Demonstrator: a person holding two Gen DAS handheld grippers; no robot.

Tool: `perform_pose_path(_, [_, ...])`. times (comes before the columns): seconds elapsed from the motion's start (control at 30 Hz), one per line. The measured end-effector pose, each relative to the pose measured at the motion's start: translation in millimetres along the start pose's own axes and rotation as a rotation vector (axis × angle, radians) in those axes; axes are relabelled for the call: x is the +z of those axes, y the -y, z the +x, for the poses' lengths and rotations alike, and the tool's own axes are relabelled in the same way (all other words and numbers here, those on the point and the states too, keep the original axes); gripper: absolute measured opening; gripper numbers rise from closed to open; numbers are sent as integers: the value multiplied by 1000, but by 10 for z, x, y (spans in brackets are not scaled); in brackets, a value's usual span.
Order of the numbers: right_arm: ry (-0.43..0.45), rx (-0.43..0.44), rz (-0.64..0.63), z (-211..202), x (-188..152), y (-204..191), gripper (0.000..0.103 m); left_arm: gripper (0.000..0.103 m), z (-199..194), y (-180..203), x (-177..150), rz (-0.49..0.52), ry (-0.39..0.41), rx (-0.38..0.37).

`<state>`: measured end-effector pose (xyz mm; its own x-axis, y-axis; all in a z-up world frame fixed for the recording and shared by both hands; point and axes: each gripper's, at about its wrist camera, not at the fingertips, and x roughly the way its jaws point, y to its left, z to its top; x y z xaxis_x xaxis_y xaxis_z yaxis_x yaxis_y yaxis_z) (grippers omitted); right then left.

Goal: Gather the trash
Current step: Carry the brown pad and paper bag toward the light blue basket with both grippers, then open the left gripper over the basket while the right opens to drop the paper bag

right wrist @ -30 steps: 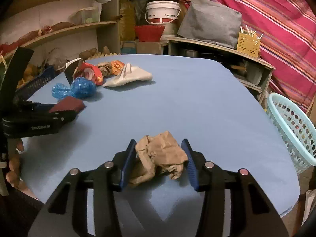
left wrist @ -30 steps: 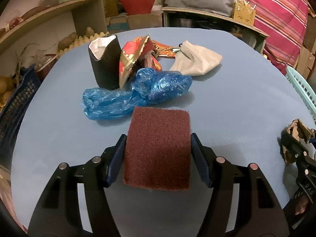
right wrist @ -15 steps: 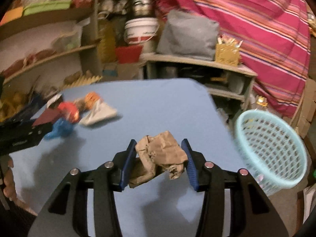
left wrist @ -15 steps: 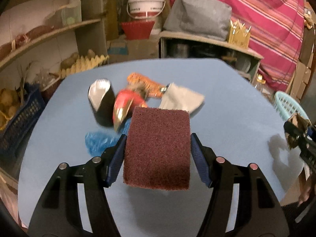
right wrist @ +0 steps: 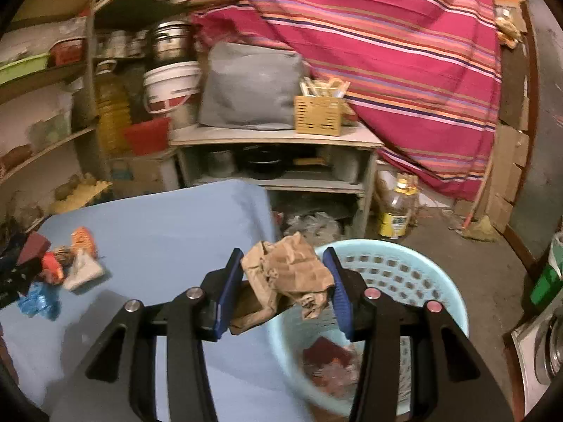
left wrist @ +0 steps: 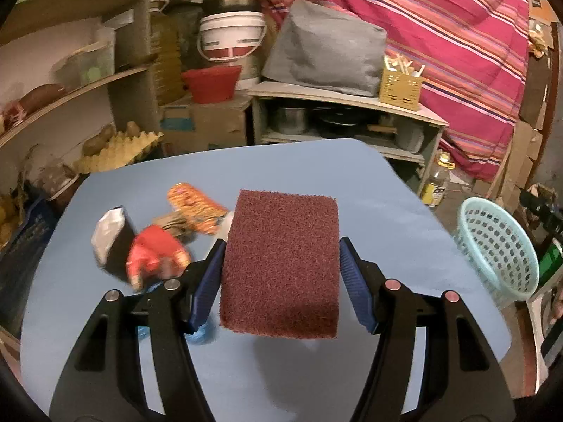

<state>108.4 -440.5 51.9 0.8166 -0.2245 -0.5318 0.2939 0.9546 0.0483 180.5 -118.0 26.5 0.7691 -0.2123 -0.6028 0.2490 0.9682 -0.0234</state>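
Observation:
My left gripper [left wrist: 281, 274] is shut on a maroon scouring pad [left wrist: 281, 263], held above the blue table [left wrist: 387, 211]. My right gripper [right wrist: 285, 288] is shut on a crumpled brown paper [right wrist: 285, 270] and hangs over the near rim of the light blue basket [right wrist: 404, 267], which stands on the floor off the table's right edge and holds some trash. The basket also shows in the left wrist view [left wrist: 496, 246]. On the table lie a red wrapper [left wrist: 155, 249], an orange wrapper [left wrist: 193, 207], a black-and-silver packet [left wrist: 109, 235] and a blue plastic bag [right wrist: 37, 299].
A white cloth [right wrist: 82, 269] lies by the wrappers. Behind the table stand a low shelf [left wrist: 345, 105] with pots, a white bucket [left wrist: 230, 38] and a red bowl [left wrist: 211, 82]. A bottle [right wrist: 397, 214] stands on the floor near the basket.
Both grippers have lifted and swung right with their loads. The right gripper went from above the table to over the basket. The left one rose away from the trash pile.

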Motion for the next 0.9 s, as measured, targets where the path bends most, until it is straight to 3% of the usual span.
perform_pose_path(0.13, [-34,-20,46,117,-52,307,46,62,83,324,69,30,2,-22])
perform_pose_path(0.6, [-56,-60,50,248,-116,809,46,62,287,1247,162,76,18,-130])
perform_pose_path(0.9, [-61,-47,80,309,-131,1070,46,62,521,1940,135,139,-18,-243])
